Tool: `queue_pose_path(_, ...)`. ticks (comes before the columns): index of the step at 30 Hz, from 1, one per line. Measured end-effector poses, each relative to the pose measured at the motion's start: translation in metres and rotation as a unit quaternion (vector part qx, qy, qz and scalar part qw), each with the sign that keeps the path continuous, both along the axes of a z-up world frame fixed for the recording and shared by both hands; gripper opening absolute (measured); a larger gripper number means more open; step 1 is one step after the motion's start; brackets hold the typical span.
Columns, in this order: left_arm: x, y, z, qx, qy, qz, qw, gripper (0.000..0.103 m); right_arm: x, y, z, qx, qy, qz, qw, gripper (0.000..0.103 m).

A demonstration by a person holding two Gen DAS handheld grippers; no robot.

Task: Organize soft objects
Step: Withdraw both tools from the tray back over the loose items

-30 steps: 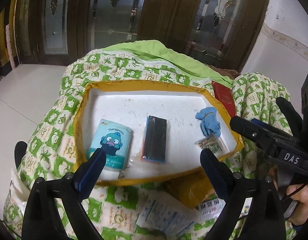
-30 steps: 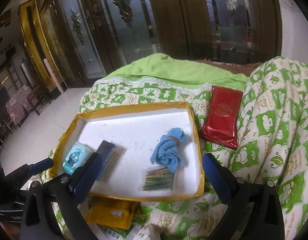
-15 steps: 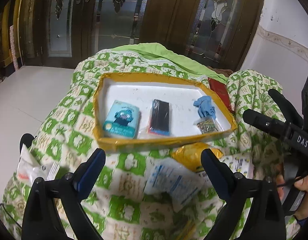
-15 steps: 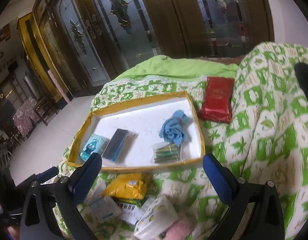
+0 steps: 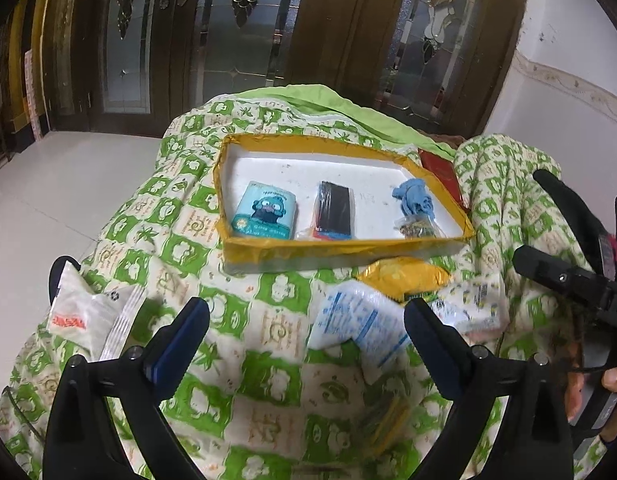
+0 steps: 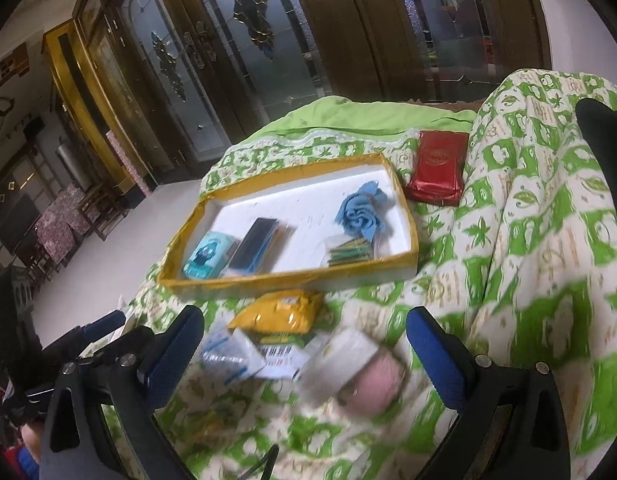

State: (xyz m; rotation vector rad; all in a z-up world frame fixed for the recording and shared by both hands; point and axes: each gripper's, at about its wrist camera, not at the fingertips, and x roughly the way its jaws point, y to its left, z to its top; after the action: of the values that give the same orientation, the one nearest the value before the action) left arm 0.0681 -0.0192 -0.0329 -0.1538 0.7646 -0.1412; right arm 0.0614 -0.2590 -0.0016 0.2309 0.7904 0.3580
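1. Tray [image 5: 340, 248] sits on the quilt [image 5: 180, 240], yellow rim, white floor. Inside: tissue pack [image 5: 264, 216] at 9 o'clock, dark packet [image 5: 334, 210] at centre, blue cloth [image 5: 412, 198] at 3 o'clock, small bag [image 5: 418, 230] touching the cloth at its 6 o'clock.
2. Red pouch [image 6: 438, 172] on the quilt, outside the tray at 1 o'clock.
3. Yellow packet [image 6: 280, 312] and loose wrappers [image 5: 360, 328] at 6 o'clock of the tray.
4. Left gripper [image 5: 306, 332] hovers over the quilt, fingers spread, empty.
5. Right gripper [image 6: 304, 340] same: spread wide, nothing held.
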Motion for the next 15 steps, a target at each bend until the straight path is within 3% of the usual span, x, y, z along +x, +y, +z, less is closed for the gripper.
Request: queue_pose_path(15,-0.034,-0.03,-0.013,0.028,0.023,-0.066,0.9972,0.1,-0.031,-0.001,-0.008,-0.006,0.018,0.022,1.0,0.102)
